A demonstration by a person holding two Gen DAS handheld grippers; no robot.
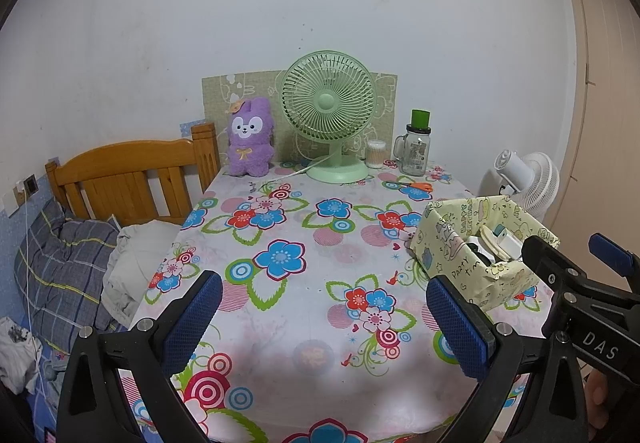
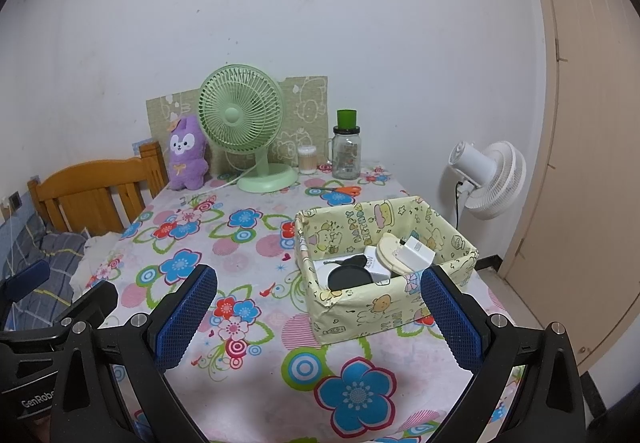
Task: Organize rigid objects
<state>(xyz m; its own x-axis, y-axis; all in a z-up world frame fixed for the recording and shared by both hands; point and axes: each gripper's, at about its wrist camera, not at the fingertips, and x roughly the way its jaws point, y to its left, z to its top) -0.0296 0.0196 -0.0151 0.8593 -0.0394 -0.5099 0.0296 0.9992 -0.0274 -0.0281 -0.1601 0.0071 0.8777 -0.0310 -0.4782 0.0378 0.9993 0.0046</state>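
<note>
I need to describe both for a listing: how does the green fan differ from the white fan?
The green fan stands on the table facing the cameras; the white fan sits beyond the table's right edge, turned away, showing its motor housing. Both have round slatted grilles.

Soft, even indoor light; a faint shadow on the near tablecloth; sharp focus; fisheye bending and dark corners.

Table's middle and near edge lay open, paper-wrapped box blocked the right edge, green desk fan, plush rabbit and glass jar lined the far edge.
</note>
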